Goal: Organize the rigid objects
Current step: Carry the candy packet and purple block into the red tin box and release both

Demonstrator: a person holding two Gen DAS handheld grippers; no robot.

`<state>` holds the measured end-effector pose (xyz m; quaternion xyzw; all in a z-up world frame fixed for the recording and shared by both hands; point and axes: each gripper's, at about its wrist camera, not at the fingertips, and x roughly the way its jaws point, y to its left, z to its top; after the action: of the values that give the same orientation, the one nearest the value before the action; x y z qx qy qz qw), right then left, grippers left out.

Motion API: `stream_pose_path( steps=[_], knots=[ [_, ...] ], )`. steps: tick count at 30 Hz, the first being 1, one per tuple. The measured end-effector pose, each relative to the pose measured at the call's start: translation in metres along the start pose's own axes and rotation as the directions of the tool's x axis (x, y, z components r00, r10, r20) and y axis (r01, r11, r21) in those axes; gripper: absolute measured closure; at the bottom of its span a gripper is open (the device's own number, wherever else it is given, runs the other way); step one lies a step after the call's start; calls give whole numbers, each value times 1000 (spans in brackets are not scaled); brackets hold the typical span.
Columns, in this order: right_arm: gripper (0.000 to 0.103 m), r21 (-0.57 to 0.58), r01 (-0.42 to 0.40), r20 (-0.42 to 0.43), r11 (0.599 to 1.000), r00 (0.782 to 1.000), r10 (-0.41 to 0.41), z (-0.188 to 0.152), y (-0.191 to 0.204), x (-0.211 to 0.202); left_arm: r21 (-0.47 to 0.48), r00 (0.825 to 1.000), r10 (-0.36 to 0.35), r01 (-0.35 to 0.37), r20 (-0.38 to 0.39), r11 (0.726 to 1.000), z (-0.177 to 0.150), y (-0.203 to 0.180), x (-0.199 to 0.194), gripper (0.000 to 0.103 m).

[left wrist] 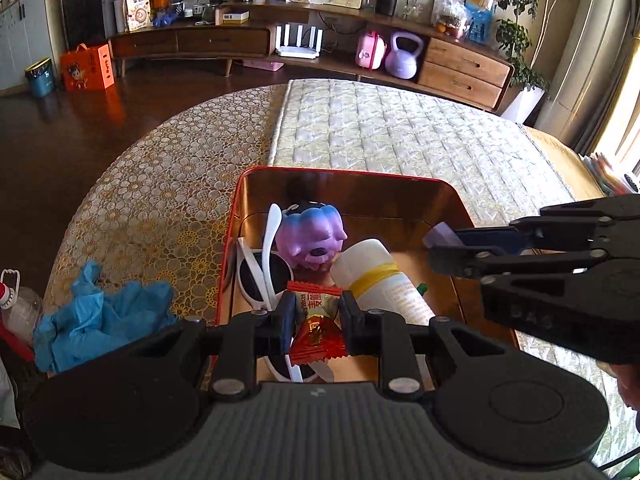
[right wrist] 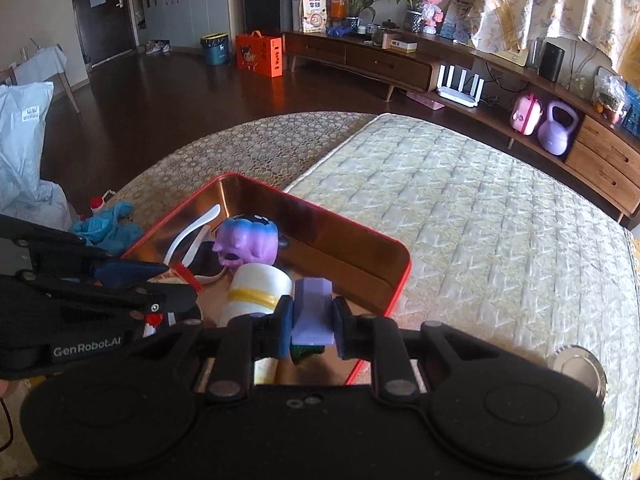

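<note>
A red tin tray (left wrist: pixel 344 173) (right wrist: pixel 352 227) sits on the bed. In it lie a purple toy (left wrist: pixel 312 236) (right wrist: pixel 248 242), a white bottle with a yellow band (left wrist: pixel 380 276) (right wrist: pixel 256 288), white sunglasses (left wrist: pixel 256 280) and a white spoon (left wrist: pixel 270 236) (right wrist: pixel 192 230). My left gripper (left wrist: pixel 314 318) is shut on a red snack packet (left wrist: pixel 316 328) over the tray's near end. My right gripper (right wrist: pixel 312 316) is shut on a lilac block (right wrist: pixel 313 308) over the tray's right side; the block also shows in the left wrist view (left wrist: pixel 440 236).
A blue crumpled cloth (left wrist: pixel 100 316) (right wrist: pixel 108 224) and a clear bottle with a red cap (left wrist: pixel 16 304) lie left of the tray. A round metal lid (right wrist: pixel 580 368) lies on the quilt (right wrist: pixel 480 208) at right. A low wooden cabinet (left wrist: pixel 460 68) stands beyond the bed.
</note>
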<state>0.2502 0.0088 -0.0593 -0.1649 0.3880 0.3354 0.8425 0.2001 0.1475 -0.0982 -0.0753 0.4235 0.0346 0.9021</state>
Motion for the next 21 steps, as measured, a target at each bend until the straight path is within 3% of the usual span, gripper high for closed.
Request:
stream_pose_path(
  steps=[8,21],
  knots=[
    [83,-34,-7,-47,999,999,5,-4,4,20,29,999,19,-19,-25,999,5,-3,22,80],
    [78,-21,-31,-51,999,998,29,-9,1,15,67,997,56,-52,-58,996,14,-3,39,80]
  ],
)
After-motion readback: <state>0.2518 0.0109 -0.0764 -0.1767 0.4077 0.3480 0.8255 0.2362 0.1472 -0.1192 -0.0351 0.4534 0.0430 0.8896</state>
